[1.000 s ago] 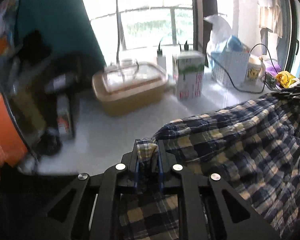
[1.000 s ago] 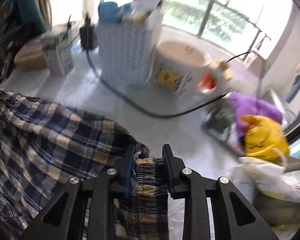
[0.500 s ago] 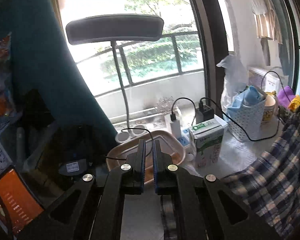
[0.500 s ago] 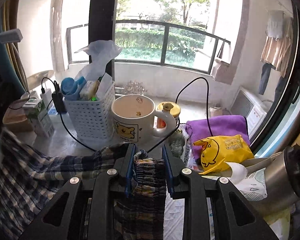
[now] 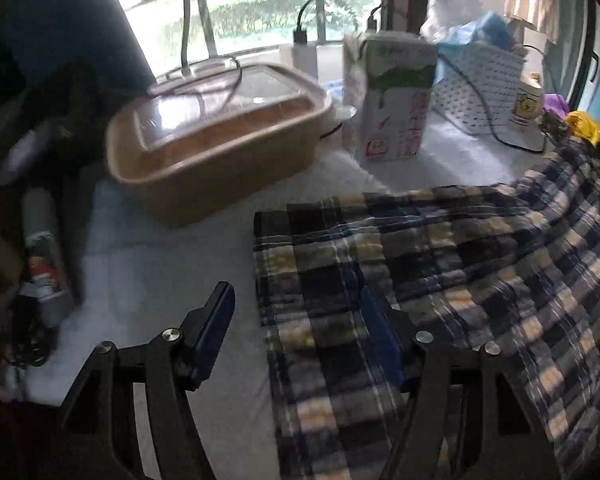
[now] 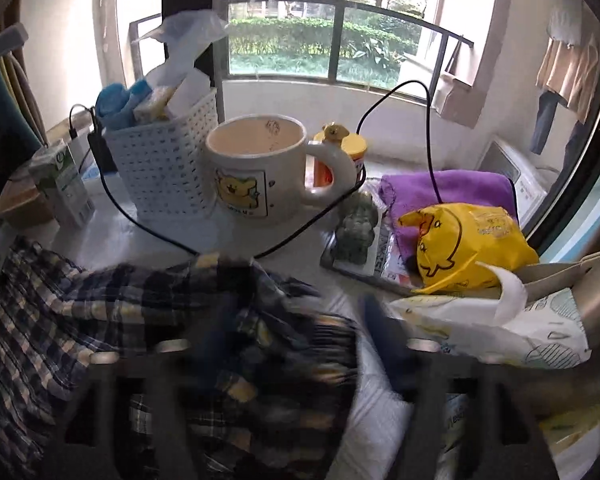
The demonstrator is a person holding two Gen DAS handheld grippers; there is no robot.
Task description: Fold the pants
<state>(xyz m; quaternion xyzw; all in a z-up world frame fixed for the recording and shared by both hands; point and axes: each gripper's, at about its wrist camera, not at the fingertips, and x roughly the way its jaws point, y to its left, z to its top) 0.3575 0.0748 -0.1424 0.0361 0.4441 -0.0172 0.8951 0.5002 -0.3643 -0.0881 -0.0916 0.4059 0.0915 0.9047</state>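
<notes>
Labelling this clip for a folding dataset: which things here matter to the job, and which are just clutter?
Job:
plaid pants
left tool, opening
right tool, opening

Clutter:
lidded tub
milk carton
white basket
bear mug
purple towel
yellow bag

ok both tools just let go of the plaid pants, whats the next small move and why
Probably lower the left tool onto the plaid pants' near-left hem corner and close. Both tools' jaws are opening with nothing clamped; the right tool hangs over bunched cloth, and the pants lie loose on the table.
</notes>
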